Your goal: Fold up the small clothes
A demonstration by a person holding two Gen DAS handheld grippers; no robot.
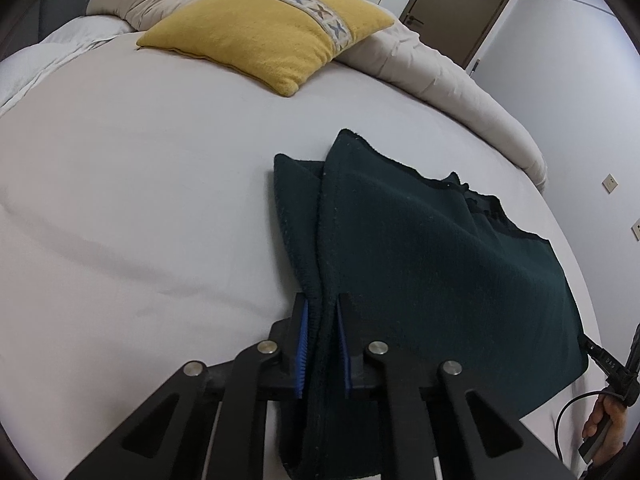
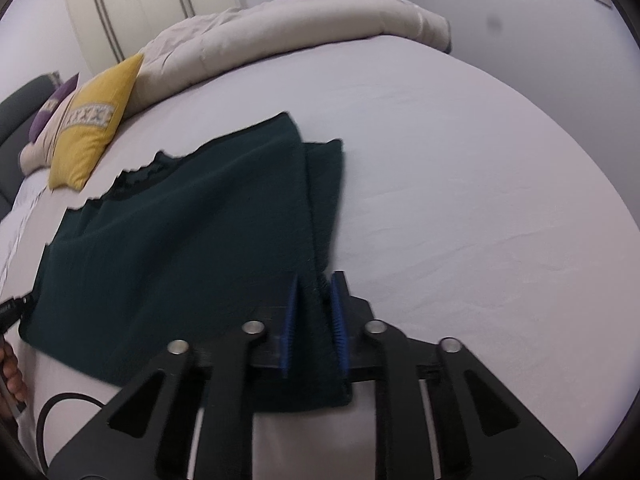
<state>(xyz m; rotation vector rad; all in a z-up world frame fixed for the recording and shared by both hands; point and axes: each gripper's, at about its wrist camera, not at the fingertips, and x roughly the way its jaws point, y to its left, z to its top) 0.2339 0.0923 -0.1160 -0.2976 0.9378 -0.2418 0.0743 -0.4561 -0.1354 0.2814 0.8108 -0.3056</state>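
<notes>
Left gripper [image 1: 322, 320] and right gripper [image 2: 316, 300] each pinch a near corner of the dark green garment [image 1: 420, 264]; soft, limp knit, best gripped at edges

A: The light is soft and even, a bit cool, and I can't tell its source. The white bed sheet [image 1: 140, 200] looks bright without glare.

B: Shadows are faint. The dark green cloth [image 1: 420, 260] is so deep in tone that its folds barely show.

A: Both views bend hard at the rim, with black corners.

B: The right view is smeared; the cloth's edge [image 2: 320, 200] is blurred there. The left view is sharper, down to the yellow pillow [image 1: 260, 36].
</notes>
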